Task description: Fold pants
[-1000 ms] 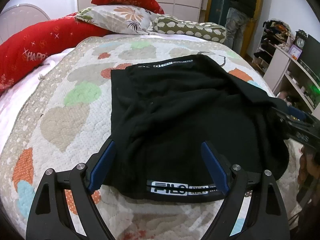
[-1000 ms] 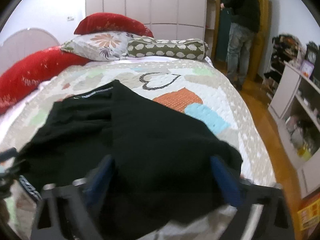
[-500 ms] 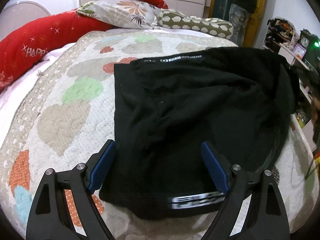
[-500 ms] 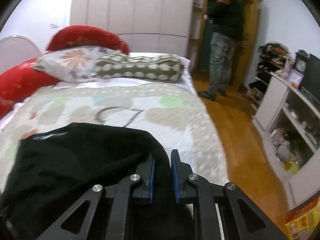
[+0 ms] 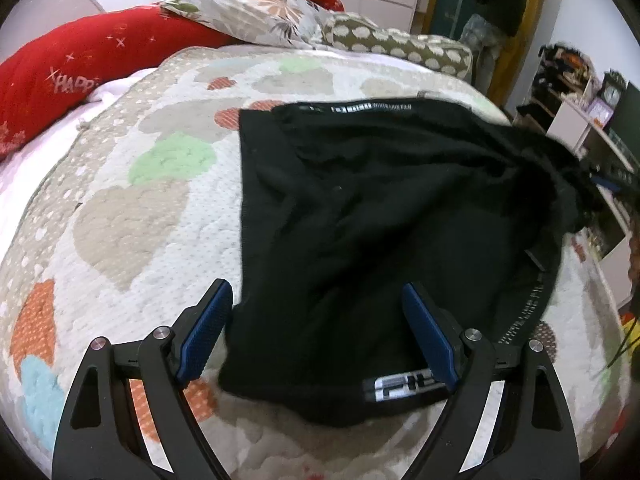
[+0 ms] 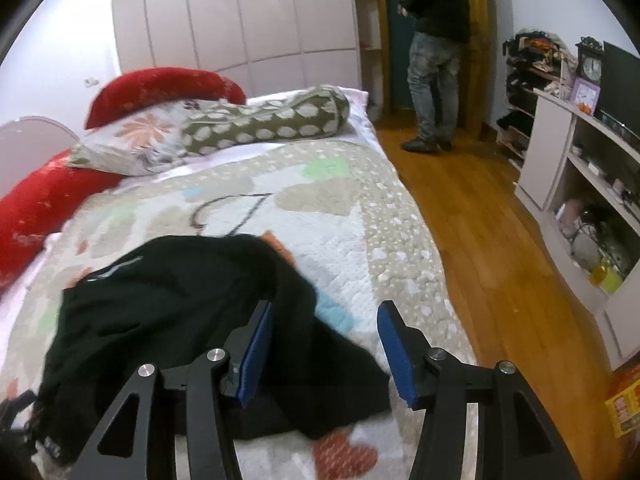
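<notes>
Black pants point(image 5: 380, 220) are spread on the quilt point(image 5: 120, 220). The left gripper point(image 5: 316, 332) is held wide, with the cloth lying between its fingers, unpinched. The right gripper point(image 6: 324, 344) has just been opening; the pants' edge is seen beneath its left finger point(image 6: 256, 348), nothing clamped.

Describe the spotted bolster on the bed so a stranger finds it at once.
Start at the bed with the heart-patterned quilt and look to its head end. The olive-green cylindrical bolster lies beside a floral pillow. Only it has white oval spots; the neighbouring long cushions are red.

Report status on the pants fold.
Left gripper open, poised over the pants. Right gripper open, jaws just reopened, nothing pinched. Pants bunched, partly folded on quilt. Nothing in the way.
</notes>
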